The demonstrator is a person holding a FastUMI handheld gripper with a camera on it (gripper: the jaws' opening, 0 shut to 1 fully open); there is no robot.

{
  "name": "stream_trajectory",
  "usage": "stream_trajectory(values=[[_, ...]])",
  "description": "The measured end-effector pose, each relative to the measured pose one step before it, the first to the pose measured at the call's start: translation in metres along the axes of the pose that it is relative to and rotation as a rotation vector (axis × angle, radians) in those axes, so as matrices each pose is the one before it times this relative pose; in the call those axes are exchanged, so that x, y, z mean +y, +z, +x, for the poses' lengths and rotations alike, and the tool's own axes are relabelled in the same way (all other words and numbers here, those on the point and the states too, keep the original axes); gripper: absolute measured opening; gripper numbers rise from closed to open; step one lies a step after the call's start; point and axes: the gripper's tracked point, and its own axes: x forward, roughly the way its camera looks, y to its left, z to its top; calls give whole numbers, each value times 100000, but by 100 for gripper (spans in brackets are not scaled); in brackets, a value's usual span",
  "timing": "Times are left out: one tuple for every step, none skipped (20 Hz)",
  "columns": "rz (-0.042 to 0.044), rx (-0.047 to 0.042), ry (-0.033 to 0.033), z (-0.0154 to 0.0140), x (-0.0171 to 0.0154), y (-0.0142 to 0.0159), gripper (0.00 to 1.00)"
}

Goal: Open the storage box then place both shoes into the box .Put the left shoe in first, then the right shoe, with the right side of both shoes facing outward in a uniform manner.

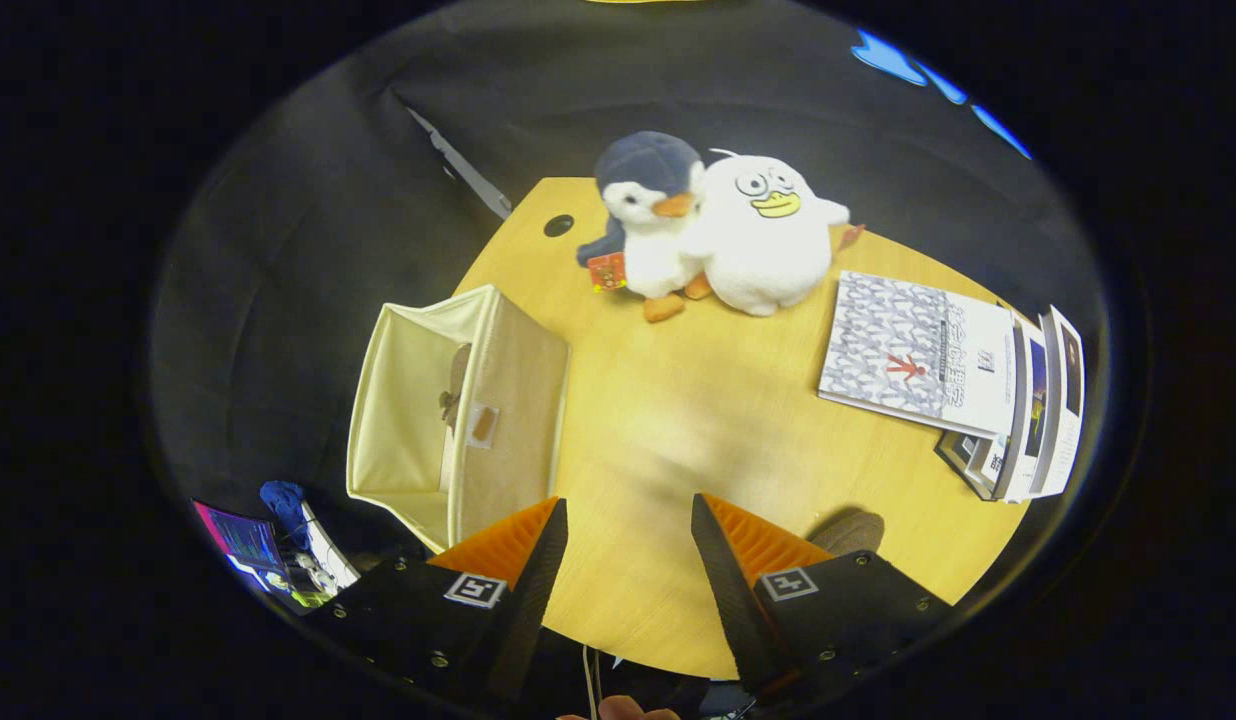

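A: Where does the storage box (458, 415) lie relative to the gripper (628, 520)?

B: Ahead and left of the left finger, at the wooden table's (678, 420) edge. Its top is open; a shoe (456, 385) is partly visible inside, though which one cannot be told.

A: And the state of the claw?

B: Released. The fingers stand well apart over bare tabletop, gripping nothing. A brownish rounded object (850, 532) shows just behind the right finger; its identity is unclear.

A: Other items?

B: Beyond the fingers, a penguin plush (646, 225) leans against a white duck plush (763, 235). A stack of books (963, 385) lies far right.
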Motion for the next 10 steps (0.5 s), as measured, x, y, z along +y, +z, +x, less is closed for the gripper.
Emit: stream_trajectory(values=[[1481, 138, -330, -108, -922, -474, 77], [1475, 260, -372, -30, -814, -513, 77], [1395, 273, -446, -49, -849, -486, 77], [1694, 297, -224, 80, -781, -574, 77], [1508, 619, -207, 10, -810, -633, 77], [1586, 416, -391, 7, -766, -689, 77], [1450, 527, -528, 90, -895, -570, 77], [1306, 634, -600, 95, -833, -694, 77], [1482, 585, -660, 51, -912, -693, 77], [1743, 407, -192, 81, -729, -611, 77]])
